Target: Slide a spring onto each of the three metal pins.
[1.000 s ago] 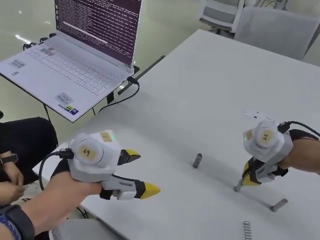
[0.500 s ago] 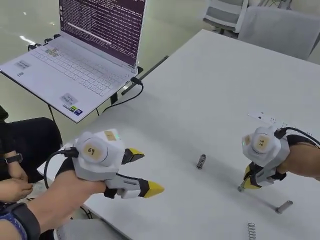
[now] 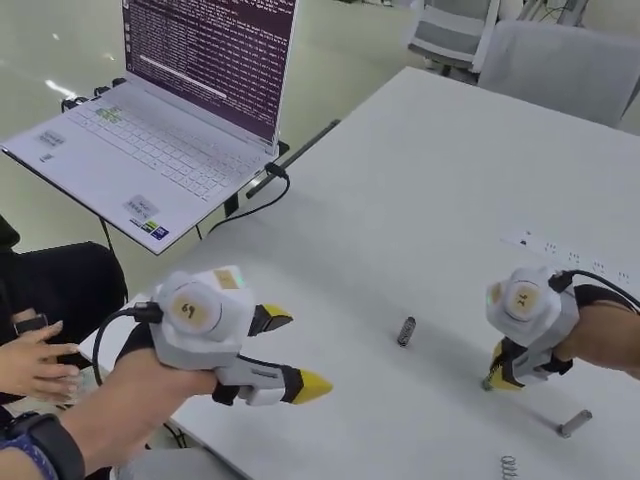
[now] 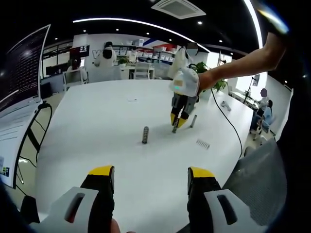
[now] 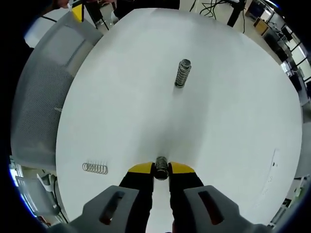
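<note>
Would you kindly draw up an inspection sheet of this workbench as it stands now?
Surface: white table, no marks seen.
Job's things: sprung pin standing mid-table; bare pin lying flat; spring lying loose near it; held pin between the right jaws.
Clutter: flat white strip, too small to identify.
Grippers: left gripper open, over the near edge; right gripper shut on the held pin.
Cables: black cable at the laptop; gripper leads.
Surroundings: chairs; a person's hand.
</note>
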Demonstrator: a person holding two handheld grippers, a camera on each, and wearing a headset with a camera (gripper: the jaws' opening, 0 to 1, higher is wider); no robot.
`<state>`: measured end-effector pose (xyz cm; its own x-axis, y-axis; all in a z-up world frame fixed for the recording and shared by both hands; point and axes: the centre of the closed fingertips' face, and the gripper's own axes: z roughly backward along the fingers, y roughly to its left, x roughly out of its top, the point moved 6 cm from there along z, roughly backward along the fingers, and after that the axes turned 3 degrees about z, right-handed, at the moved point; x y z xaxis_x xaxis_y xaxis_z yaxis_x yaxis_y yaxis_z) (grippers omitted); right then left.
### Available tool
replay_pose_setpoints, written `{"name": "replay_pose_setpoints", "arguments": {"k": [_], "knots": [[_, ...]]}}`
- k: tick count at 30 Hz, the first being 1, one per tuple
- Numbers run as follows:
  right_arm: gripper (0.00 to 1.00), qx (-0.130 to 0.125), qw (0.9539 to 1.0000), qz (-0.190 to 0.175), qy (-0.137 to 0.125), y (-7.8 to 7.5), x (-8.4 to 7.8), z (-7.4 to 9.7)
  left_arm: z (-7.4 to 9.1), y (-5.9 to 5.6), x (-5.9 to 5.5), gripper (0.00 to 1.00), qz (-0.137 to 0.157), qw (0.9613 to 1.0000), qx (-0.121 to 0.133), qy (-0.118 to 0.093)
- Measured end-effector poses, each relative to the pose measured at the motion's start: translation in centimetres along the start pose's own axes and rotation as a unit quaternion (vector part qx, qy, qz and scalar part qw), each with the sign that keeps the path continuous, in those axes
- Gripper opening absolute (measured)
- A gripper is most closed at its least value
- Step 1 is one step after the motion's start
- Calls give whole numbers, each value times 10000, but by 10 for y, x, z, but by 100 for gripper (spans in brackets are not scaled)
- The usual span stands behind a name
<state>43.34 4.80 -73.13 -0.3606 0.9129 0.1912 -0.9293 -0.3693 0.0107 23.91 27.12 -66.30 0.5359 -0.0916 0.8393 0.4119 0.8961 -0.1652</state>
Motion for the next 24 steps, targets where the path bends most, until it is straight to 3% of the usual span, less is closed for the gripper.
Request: {"name": "replay_pose_setpoints", "arguments": {"k": [13,24], "knots": [[19,-135,9998,-124,-51,0,-3,10,-1,-3,1,56,-21,10000,-39,13],[27,-354,9984,-352,-253,2,-4,29,-3,-7,1,57,20,10000,-82,-17]]}}
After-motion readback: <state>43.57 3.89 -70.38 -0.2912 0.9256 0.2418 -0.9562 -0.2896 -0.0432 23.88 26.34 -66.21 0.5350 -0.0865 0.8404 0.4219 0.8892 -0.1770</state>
